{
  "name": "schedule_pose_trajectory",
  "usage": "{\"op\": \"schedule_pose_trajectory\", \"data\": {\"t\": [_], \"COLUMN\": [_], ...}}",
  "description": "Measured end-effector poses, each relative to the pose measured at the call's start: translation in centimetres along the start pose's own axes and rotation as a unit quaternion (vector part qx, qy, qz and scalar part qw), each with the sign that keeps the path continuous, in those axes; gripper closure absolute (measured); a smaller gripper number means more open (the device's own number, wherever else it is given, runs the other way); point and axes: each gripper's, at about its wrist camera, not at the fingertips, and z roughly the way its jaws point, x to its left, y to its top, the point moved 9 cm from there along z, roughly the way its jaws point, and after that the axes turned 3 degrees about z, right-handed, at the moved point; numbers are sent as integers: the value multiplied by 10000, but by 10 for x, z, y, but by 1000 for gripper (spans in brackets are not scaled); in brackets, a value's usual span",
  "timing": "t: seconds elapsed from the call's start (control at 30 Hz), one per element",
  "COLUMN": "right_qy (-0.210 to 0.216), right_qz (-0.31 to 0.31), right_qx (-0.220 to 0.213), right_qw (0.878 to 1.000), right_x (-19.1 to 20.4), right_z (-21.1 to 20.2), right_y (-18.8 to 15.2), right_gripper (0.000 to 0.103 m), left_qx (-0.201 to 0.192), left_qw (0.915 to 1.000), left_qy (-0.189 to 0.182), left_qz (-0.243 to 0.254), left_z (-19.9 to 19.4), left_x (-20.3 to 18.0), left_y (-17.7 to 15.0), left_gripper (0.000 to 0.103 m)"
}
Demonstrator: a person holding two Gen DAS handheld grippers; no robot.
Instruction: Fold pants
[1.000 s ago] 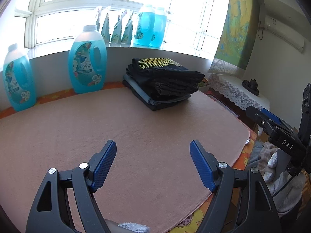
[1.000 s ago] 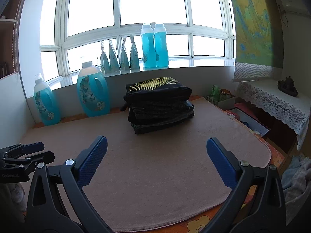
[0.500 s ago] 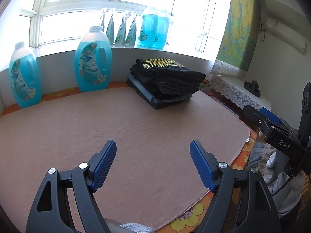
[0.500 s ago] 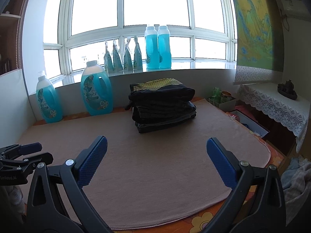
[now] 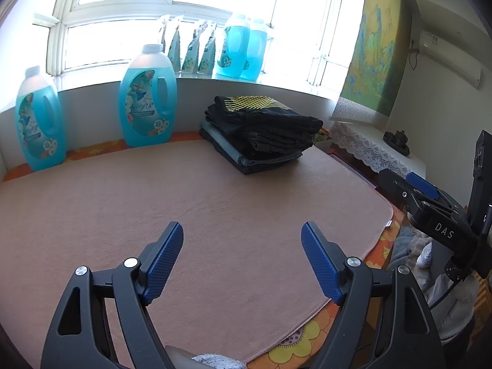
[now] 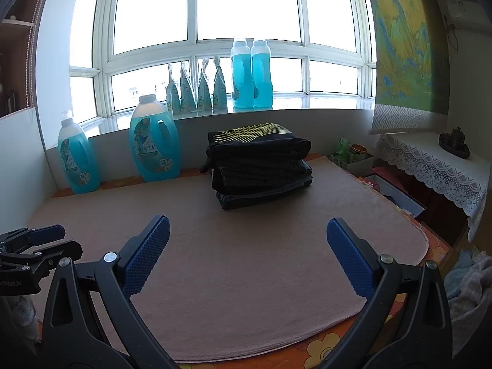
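1. Both tools are idle: the left gripper (image 5: pixel 242 240) has its fingers (image 5: pixel 164 259) spread wide over the bare pink mat (image 5: pixel 215 215) and pinches nothing, and the right gripper (image 6: pixel 247 240) is likewise spread and holds nothing.
2. The only pants in view lie in a stack of folded pants (image 6: pixel 258 166) at the far edge of the table, towards its right corner, just beside the big blue bottle (image 6: pixel 155 144).
3. No unfolded pair lies on the mat, so the step in hand looks like a pause between pieces.
4. A heap of cloth (image 6: pixel 467 279) shows off the near right corner; whether it holds pants I cannot tell.
5. Next move, as I judge: fetch a fresh pair and spread it flat mid-mat.
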Motion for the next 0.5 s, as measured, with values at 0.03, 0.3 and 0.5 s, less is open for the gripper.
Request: {"op": "schedule_pose_trajectory", "data": {"t": [0.03,0.3,0.5], "right_qy": [0,23,25], "right_qz": [-3,-3,-3], "right_qx": [6,40,55], "right_qw": [10000,10000,10000], "right_x": [1,6,7], "right_z": [0,3,5], "right_y": [0,-2,-2], "right_gripper": [0,0,0], "left_qx": [5,10,9], "left_qw": [10000,10000,10000], "left_qy": [5,-2,-5], "left_qz": [-2,-20,-28], "left_z": [0,0,1], "left_x": [0,-1,0], "left_y": [0,-1,-1], "left_gripper": [24,24,24]}}
